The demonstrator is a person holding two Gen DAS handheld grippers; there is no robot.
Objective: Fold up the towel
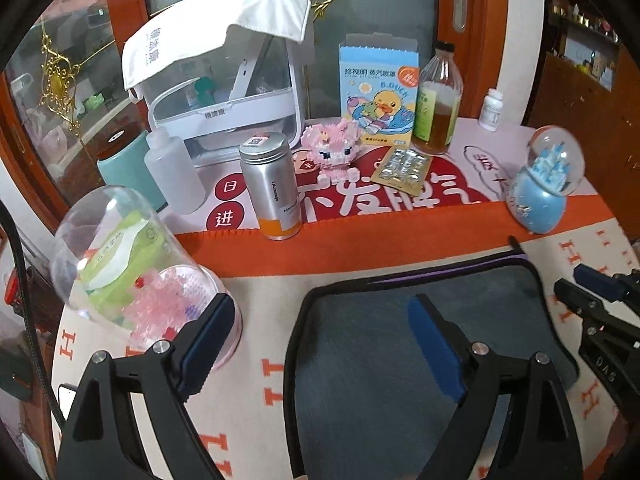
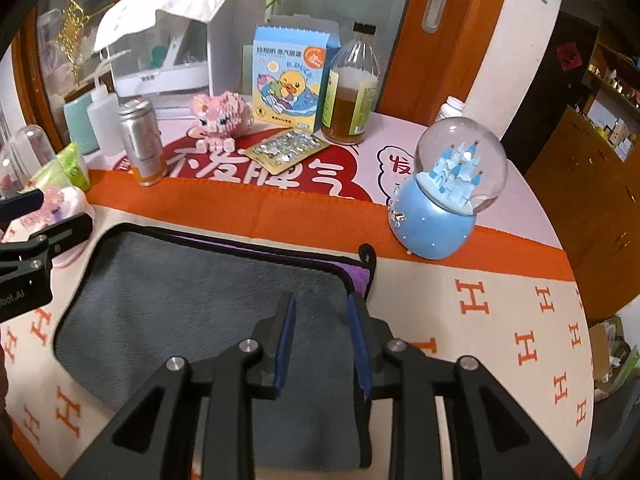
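Note:
A grey towel (image 1: pixel 372 360) with black trim lies folded on the tablecloth, with a purple layer showing at its far edge. It also shows in the right wrist view (image 2: pixel 180 300). My left gripper (image 1: pixel 320 328) is open wide and empty, hovering over the towel's left edge. My right gripper (image 2: pixel 322 320) is open and empty, its fingers above the towel's right edge. The right gripper also shows at the right of the left wrist view (image 1: pixel 576 284).
A glass dome with pink blocks (image 1: pixel 132 272) stands by my left finger. A blue snow globe (image 2: pixel 444 200) stands right of the towel. Behind are a silver can (image 1: pixel 274 188), pink block toy (image 1: pixel 330 144), pill pack (image 2: pixel 284 150), duck box (image 1: pixel 378 96), bottles and a white appliance (image 1: pixel 224 92).

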